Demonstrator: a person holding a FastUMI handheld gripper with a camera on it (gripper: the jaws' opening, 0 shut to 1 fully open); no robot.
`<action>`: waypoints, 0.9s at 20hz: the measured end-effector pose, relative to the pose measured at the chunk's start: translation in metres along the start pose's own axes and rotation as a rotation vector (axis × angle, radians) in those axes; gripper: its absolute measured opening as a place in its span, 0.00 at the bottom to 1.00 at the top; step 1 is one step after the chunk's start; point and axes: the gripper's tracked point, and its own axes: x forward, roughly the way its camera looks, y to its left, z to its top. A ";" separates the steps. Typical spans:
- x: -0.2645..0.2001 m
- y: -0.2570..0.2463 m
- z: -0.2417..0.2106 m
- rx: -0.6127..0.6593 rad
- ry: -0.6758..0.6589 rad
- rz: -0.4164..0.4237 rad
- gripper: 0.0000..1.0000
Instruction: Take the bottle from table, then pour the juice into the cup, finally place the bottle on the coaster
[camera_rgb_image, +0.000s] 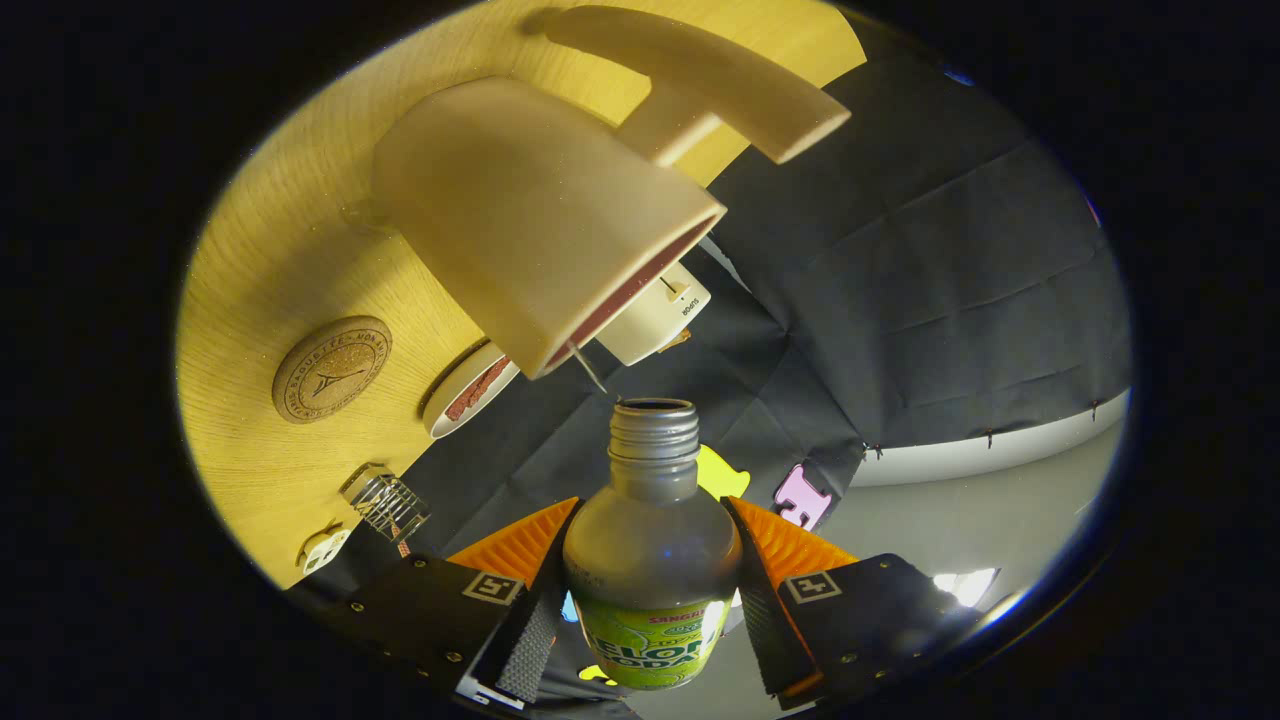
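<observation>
The gripper (650, 590) is closed around the lower body of an uncapped soda bottle (652, 545), its 2 fingers (525, 625) pressing on opposite sides, spread only as wide as the bottle itself. The bottle has a dark, smoky body, a green label low down between the fingers, and a threaded neck whose open mouth points away from the gripper toward the cup. The whole view is strongly rolled, so the wooden table (290, 280) seems to stand up on its side beyond the fingers.

Just ahead of the bottle mouth is the rim of a large cream cup (530, 215), with a gap between the 2; the cup's opening faces the bottle and a reddish inner wall shows along its rim. A long, curved cream handle (700, 80) sticks out from the cup's far side.

On the table beside the cup lies a round cork coaster (332, 369) with a stamped emblem, bare. Between coaster and cup sits a small white dish (470, 390) holding something reddish. Behind the cup's rim is a white boxy device (655, 320) with a dial. Near the table's edge, close to the left finger, stand a small clear ribbed container (385, 500) and a small white object (322, 548). Beyond it all hangs black cloth (930, 280).
</observation>
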 end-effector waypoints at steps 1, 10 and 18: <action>-0.001 0.000 0.001 -0.007 -0.003 -0.001 0.80; 0.001 -0.002 0.006 -0.029 -0.015 -0.016 0.80; 0.000 -0.007 0.010 -0.060 -0.022 -0.041 0.80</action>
